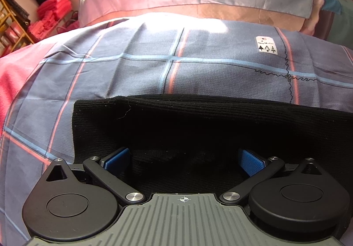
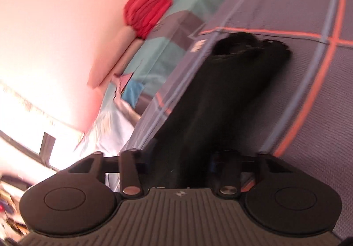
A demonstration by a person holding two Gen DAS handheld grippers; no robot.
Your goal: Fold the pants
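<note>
Spread wide, the left gripper (image 1: 184, 161) sits low over the black pants (image 1: 198, 122), its blue pads (image 1: 251, 162) parted with dark ribbed cloth lying between and under them, nothing pinched. Just ahead of the fingers the fabric ends in a straight folded edge, with a corner off to the gripper's left. Beyond that edge runs the checked bedsheet (image 1: 132, 69), grey-blue with pink and light-blue lines.

The right gripper (image 2: 183, 164) is blurred. Black pants cloth (image 2: 220, 102) runs from between its fingers out ahead to a bunched end on the sheet; the fingers look drawn in around it, so I judge it to be gripping the fabric, though the pads themselves are hidden.

Judged from this, a fold is in hand: one end is held by the right gripper while the left waits open on the laid part. The next move calls for the left to close on an edge or press the cloth flat, so the right can carry its end over without dragging the pile.

A small white printed label (image 1: 266, 45) on the sheet, ahead and right of the left gripper, shows three little tree figures; its line of writing is too small to read.
</note>
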